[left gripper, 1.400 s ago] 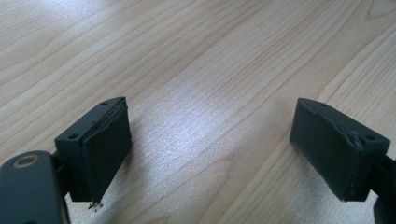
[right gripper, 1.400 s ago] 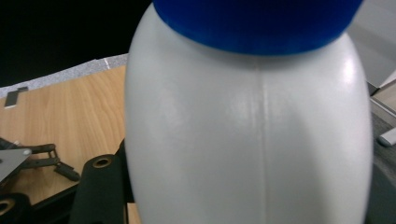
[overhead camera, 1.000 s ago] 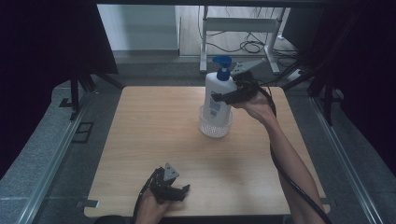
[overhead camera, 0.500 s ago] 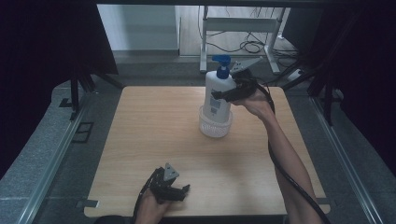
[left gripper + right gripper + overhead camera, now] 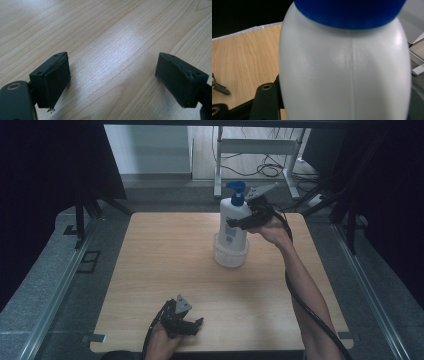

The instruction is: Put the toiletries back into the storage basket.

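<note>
A white pump bottle (image 5: 233,222) with a blue pump top is seen just above the centre of the high view, standing upright with its base inside a small white basket (image 5: 230,256) on the wooden table (image 5: 150,270). The bottle is clasped at mid-height by the right gripper (image 5: 241,222), whose jaws are closed against its sides; in the right gripper view the white body of the bottle (image 5: 344,72) is pressed close to the camera, with the blue collar at the top of the frame.

The left gripper (image 5: 187,325) is rested on the table at the lower left of centre in the high view, well apart from the bottle. Its jaws are spread wide over bare wood in the left gripper view, and nothing is held between them.

The placing of the bottle in the basket is judged to be nearly finished: the base is already seated, though whether it rests fully on the basket's floor cannot be told. What is left, it appears, is for the grip to be released and the right gripper to be drawn away without the bottle being tipped.
</note>
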Available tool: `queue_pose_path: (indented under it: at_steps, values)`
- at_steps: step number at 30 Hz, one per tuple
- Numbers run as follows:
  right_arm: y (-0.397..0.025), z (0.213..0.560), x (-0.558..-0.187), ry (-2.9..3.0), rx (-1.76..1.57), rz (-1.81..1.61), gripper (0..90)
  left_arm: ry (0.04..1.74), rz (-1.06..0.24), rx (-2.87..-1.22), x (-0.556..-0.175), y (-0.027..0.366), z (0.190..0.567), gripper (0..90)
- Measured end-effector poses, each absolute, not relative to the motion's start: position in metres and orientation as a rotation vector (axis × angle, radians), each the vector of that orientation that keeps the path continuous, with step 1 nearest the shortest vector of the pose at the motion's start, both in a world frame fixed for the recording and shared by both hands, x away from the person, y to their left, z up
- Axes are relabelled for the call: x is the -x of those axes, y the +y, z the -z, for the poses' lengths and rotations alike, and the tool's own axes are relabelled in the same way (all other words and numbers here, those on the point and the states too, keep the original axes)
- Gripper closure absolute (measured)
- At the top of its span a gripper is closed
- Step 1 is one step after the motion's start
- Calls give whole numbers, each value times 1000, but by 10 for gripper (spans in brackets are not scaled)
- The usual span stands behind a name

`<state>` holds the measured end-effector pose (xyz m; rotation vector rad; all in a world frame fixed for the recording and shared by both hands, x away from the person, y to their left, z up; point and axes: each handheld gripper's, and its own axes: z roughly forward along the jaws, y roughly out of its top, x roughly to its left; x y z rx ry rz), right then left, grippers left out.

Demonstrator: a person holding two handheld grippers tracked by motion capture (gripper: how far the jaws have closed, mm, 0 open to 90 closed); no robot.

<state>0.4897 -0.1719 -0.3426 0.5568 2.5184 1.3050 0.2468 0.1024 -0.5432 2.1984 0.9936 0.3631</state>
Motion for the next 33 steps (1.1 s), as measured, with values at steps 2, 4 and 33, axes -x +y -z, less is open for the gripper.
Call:
queue_pose_path:
  at_steps: [2,4,33]
  values:
    - [-170,347,-491,2526,-554,-1300,379,993,-363,-2199,-247,102,543,122]
    - [-170,348,-491,2527,-551,-1297,380,994,-363,-2198,-247,102,543,122]
    - [-164,394,-501,2587,-551,-1246,379,993,-360,-2199,-247,102,543,122]
